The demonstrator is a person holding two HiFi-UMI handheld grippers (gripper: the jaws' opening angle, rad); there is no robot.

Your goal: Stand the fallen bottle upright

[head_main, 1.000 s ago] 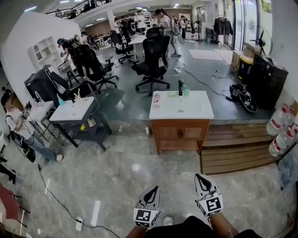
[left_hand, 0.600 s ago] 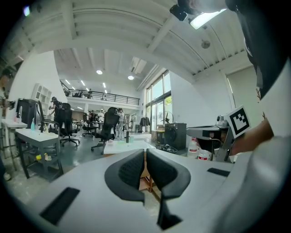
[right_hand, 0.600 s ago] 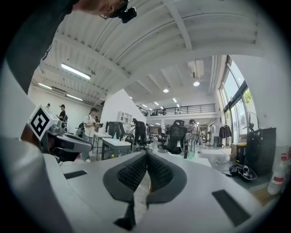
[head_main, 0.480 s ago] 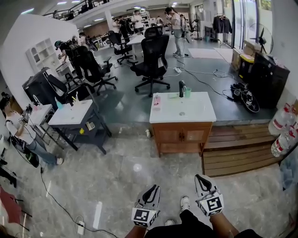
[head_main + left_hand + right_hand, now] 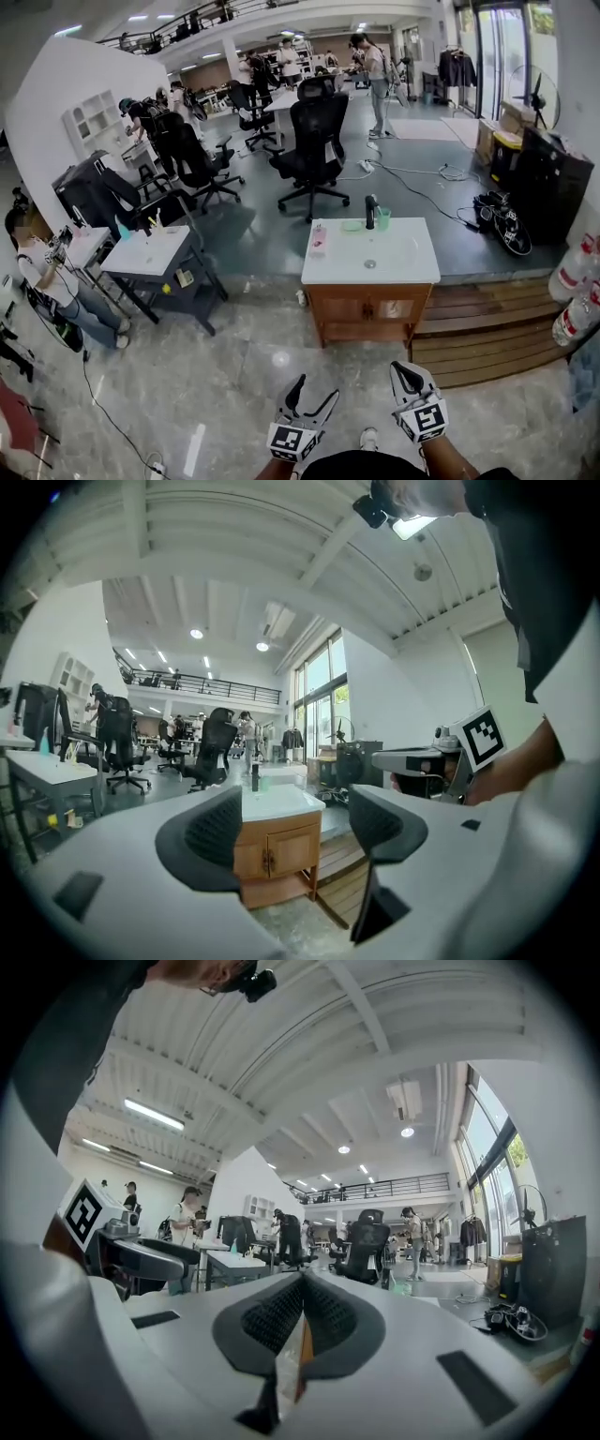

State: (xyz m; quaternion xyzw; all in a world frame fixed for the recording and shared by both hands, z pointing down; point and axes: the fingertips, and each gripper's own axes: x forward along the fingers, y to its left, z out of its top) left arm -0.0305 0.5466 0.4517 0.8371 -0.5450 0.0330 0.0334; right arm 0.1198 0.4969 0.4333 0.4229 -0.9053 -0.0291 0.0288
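Bottle (image 5: 317, 238) mid-frame looks like light, slick plastic: grip its middle. Your left gripper (image 5: 317, 390) has just been opening, empty; your right gripper (image 5: 403, 371) is closed.

wooden cabinet (image 5: 367, 314) — white top (image 5: 405, 264) | black chair (image 5: 314, 136) behind | green cup (image 5: 382, 218) by faucet (image 5: 370, 210)

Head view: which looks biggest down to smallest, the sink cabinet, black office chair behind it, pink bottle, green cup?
1. sink cabinet
2. black office chair, though farther off
3. pink bottle and green cup: both tiny, too alike to rank
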